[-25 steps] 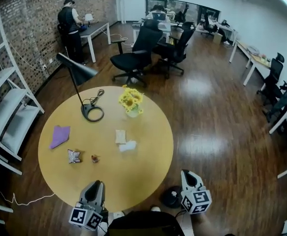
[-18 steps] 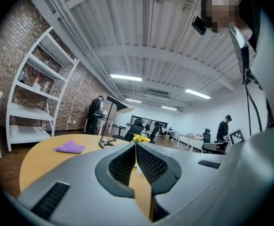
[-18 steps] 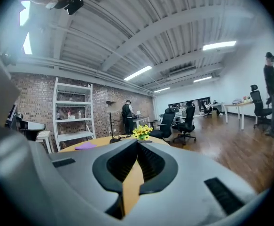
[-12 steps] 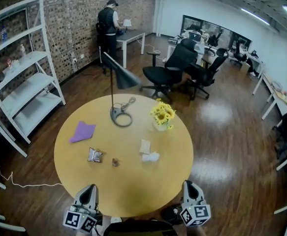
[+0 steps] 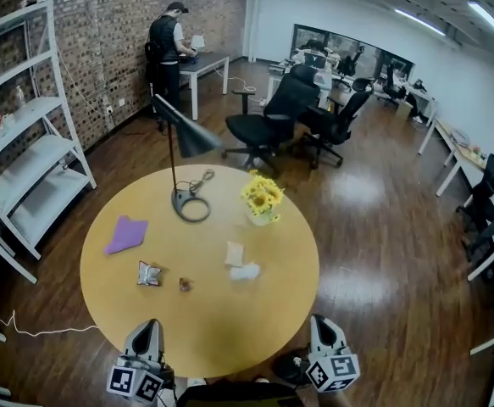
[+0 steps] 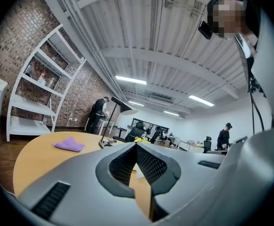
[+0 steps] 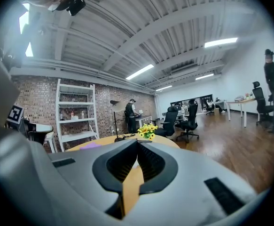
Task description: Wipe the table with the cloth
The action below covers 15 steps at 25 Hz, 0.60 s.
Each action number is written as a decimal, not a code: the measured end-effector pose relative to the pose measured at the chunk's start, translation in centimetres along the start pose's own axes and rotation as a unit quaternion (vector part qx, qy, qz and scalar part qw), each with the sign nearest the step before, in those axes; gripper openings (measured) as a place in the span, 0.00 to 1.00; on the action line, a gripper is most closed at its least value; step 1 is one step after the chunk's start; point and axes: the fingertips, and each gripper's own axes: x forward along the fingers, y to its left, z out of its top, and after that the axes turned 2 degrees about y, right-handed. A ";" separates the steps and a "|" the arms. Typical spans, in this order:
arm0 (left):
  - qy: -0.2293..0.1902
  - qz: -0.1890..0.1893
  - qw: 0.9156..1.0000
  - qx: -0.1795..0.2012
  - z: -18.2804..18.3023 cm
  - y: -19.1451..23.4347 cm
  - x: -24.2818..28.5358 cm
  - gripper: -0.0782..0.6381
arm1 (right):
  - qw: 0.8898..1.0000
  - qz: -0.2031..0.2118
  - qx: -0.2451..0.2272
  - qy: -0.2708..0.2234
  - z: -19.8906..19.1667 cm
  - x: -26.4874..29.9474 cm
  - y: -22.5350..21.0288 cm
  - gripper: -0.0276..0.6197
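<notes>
The biggest thing here is the round yellow wooden worktop (image 5: 208, 325), and nobody has wiped it yet. On its far side stands a tall black desk lamp (image 5: 191, 205) with its cord curled beside the base. Just to the right of the lamp is a bunch of yellow flowers in a small white pot (image 5: 262, 200). At the near edge are the two grey grippers. The left gripper (image 5: 149, 324) has its fingers (image 6: 120, 166) squeezed tight together with nothing between them. The right gripper (image 5: 318, 321) is the same, with its fingers (image 7: 118, 166) pressed shut and holding nothing. The soft purple cloth (image 5: 126, 234) lies flat on the left part of the worktop, well apart from both grippers and near the lamp. Smaller bits sit in the middle: a crumpled white tissue (image 5: 245, 271), a pale little packet (image 5: 234, 253), a shiny snack wrapper (image 5: 148, 273) and a tiny brown crumb (image 5: 185, 285). The job now looks like fetching the cloth. The left gripper is on the cloth's side, so it should go. It needs to open its fingers first, pass over the wrapper without bumping it, and pinch the cloth where it puffs up a little. It should not scrape the wood, and it should stay clear of the lamp cord.
</notes>
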 end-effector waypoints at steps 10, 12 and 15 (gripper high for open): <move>0.007 -0.007 1.000 -0.008 -0.7 -0.3 0.6 0.11 | 1.000 0.000 0.000 0.022 -0.9 0.4 -0.2 0.05; 0.008 -0.006 1.000 -0.008 -0.8 -0.2 0.6 0.11 | 1.000 0.004 -0.001 0.023 -1.0 0.7 -0.1 0.05; 0.004 -0.001 1.000 -0.010 -0.4 0.0 0.4 0.11 | 1.000 0.008 -0.001 0.026 -1.0 1.3 0.1 0.05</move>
